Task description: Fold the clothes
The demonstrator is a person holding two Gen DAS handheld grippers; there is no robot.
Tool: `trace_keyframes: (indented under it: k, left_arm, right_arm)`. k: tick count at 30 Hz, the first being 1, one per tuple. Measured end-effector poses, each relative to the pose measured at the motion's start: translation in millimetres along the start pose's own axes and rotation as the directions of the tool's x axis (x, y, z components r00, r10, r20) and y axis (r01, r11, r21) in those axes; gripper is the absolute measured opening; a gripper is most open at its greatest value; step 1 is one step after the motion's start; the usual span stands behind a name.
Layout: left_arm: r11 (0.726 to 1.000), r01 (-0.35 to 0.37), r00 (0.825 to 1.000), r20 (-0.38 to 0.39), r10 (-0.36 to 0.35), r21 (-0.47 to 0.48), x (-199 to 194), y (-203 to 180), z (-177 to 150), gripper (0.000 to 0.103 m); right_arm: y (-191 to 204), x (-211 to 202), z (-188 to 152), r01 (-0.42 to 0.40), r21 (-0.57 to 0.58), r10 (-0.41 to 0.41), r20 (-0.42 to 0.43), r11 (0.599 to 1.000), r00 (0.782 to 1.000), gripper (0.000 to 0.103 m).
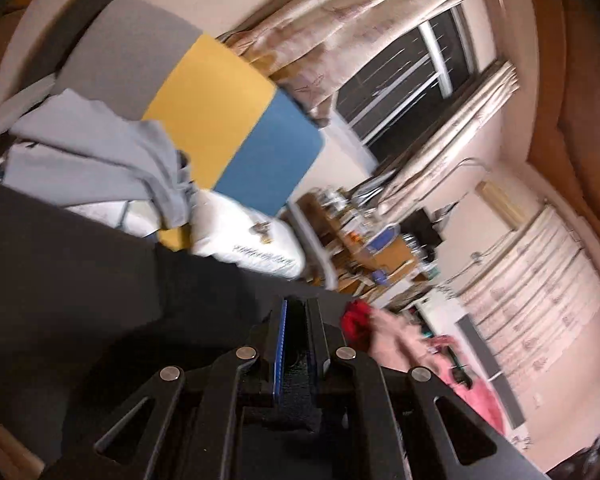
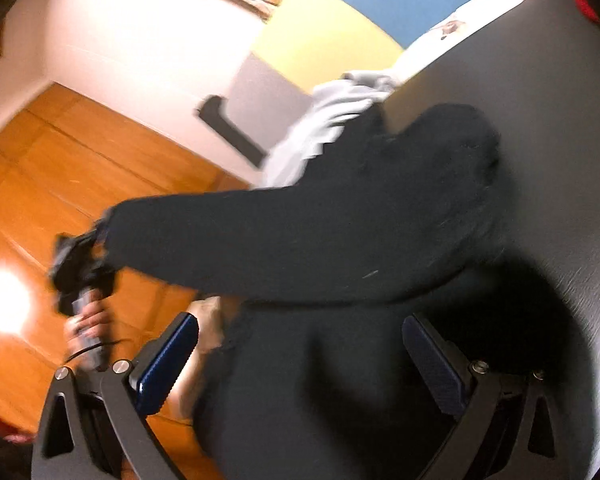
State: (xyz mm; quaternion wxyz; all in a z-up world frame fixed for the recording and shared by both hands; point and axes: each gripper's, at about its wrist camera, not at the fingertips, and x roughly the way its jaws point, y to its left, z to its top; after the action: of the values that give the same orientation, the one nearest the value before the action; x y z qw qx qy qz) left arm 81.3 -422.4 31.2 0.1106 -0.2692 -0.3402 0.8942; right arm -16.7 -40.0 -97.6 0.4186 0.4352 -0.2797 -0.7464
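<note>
A black garment (image 2: 340,220) lies spread over the dark grey table (image 2: 548,128). One long part of it is stretched out past the table edge to my left gripper (image 2: 80,264). In the left wrist view my left gripper (image 1: 296,308) has its fingers close together, shut on black cloth (image 1: 204,292). My right gripper (image 2: 300,360) hangs wide open just above the garment, with one pad on each side of a fold. A light grey garment (image 1: 100,152) lies crumpled at the table's far side, also visible in the right wrist view (image 2: 332,120).
A grey, yellow and blue panel (image 1: 220,112) stands behind the table beside a white pillow (image 1: 252,240). A person's hand (image 2: 88,320) holds the left gripper over the wooden floor (image 2: 60,168). A cluttered desk (image 1: 372,240) and a curtained window (image 1: 412,80) are further off.
</note>
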Motion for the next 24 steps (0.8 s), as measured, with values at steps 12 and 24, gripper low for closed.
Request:
trace_keyframes:
  k: [12, 24]
  left_arm:
    - [0.954, -0.294, 0.932, -0.240, 0.273, -0.055, 27, 76, -86, 0.012]
    - [0.968, 0.219, 0.813, -0.572, -0.109, 0.126, 264, -73, -33, 0.040]
  right_arm:
    - [-21, -39, 4, 0.179, -0.054, -0.177, 0.043, 0.982, 0.983, 0.103]
    - [-11, -19, -4, 0.134, -0.185, -0.135, 0.004, 0.974, 0.991, 0.103]
